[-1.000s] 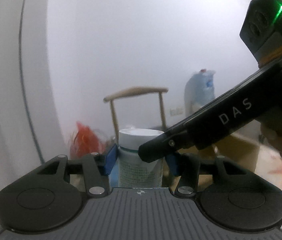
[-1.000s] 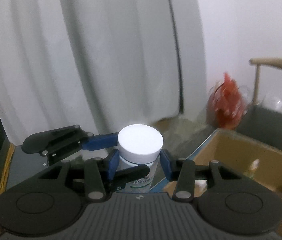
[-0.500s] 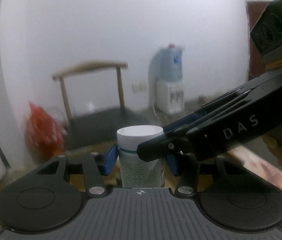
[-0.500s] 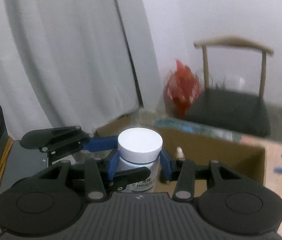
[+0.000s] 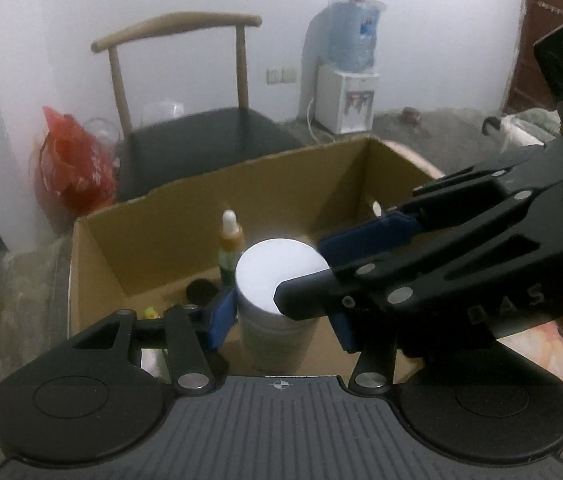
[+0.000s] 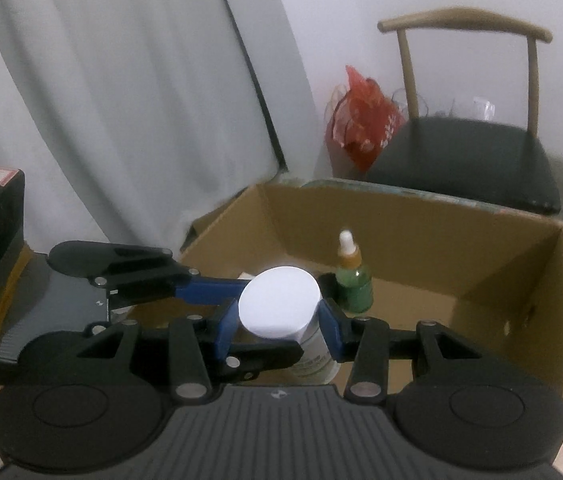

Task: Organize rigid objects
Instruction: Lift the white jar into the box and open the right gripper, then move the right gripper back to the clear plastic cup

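Note:
A white-capped bottle [image 5: 281, 272] with a pale printed label hangs over an open cardboard box [image 5: 241, 168]. My left gripper [image 5: 283, 320] is shut on its body, blue pads on either side. My right gripper [image 6: 277, 328] is shut on the same bottle [image 6: 279, 306] just under the cap. In the left wrist view the right gripper's blue-padded finger [image 5: 365, 236] reaches in from the right. In the right wrist view the left gripper's finger [image 6: 209, 290] comes in from the left. A green dropper bottle [image 6: 353, 284] with a white tip stands upright inside the box [image 6: 401, 216], just beyond the held bottle.
A small black round item [image 5: 201, 290] and a yellow bit [image 5: 150, 313] lie on the box floor. Behind the box stand a wooden chair [image 5: 201, 140], a red bag [image 5: 69, 164] and a water dispenser [image 5: 347, 96]. A grey curtain [image 6: 121, 100] hangs at the left.
Both grippers have swung round and tipped downward with the bottle still gripped. The open box and the dropper bottle inside it have come into view beneath the bottle.

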### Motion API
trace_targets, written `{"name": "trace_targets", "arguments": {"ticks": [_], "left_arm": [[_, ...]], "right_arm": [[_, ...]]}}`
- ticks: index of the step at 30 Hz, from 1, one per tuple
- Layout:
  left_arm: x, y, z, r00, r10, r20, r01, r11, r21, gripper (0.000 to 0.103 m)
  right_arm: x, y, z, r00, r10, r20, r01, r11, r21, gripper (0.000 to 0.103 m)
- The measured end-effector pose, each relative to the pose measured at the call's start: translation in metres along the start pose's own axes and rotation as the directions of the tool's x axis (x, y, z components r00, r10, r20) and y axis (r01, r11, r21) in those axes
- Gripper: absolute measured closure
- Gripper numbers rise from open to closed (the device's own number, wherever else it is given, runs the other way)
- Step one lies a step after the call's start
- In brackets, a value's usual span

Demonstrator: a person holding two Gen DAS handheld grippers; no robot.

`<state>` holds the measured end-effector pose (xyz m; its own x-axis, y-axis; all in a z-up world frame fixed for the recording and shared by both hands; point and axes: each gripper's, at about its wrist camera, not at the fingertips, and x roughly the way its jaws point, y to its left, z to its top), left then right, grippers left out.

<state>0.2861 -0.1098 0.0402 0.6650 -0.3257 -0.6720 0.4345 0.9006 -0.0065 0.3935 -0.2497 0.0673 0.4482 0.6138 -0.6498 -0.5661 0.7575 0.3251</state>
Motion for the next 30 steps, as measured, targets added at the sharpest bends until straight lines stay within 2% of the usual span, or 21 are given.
{"name": "trace_targets", "arguments": {"ticks": [11,15,17,20,24,28,30], "left_arm": [[0.006,0.003,-0.001,0.997,0.017,-0.073,-0.017,1.000,0.004,0.052],[0.003,0.003,0.000,0.996,0.034,-0.079,-0.033,0.999,0.012,0.044],[0.000,0.004,0.001,0.997,0.030,-0.074,-0.030,1.000,0.005,0.031],[-0.008,0.004,0.001,0.998,0.028,-0.048,-0.028,1.000,0.001,0.025],[-0.029,0.004,0.001,1.000,0.025,0.007,-0.025,1.000,-0.017,0.008],[-0.062,0.001,-0.003,0.996,0.038,0.084,-0.036,0.999,-0.029,0.008],[-0.084,-0.001,-0.009,0.990,0.044,0.134,-0.040,0.999,-0.036,0.004]], "right_arm": [[0.009,0.001,-0.009,0.998,0.033,-0.050,-0.031,0.999,0.031,0.055],[0.006,0.003,-0.010,0.998,0.033,-0.055,-0.031,0.999,0.038,0.055],[0.005,0.003,-0.010,0.998,0.033,-0.052,-0.031,0.999,0.042,0.053],[-0.004,0.003,-0.009,0.999,0.035,-0.036,-0.033,0.998,0.056,0.052],[-0.030,-0.001,-0.008,0.999,0.045,0.027,-0.047,0.995,0.087,0.046],[-0.074,0.000,-0.016,0.991,0.060,0.120,-0.074,0.991,0.113,0.043],[-0.098,0.002,-0.025,0.984,0.057,0.168,-0.076,0.991,0.114,0.042]]}}
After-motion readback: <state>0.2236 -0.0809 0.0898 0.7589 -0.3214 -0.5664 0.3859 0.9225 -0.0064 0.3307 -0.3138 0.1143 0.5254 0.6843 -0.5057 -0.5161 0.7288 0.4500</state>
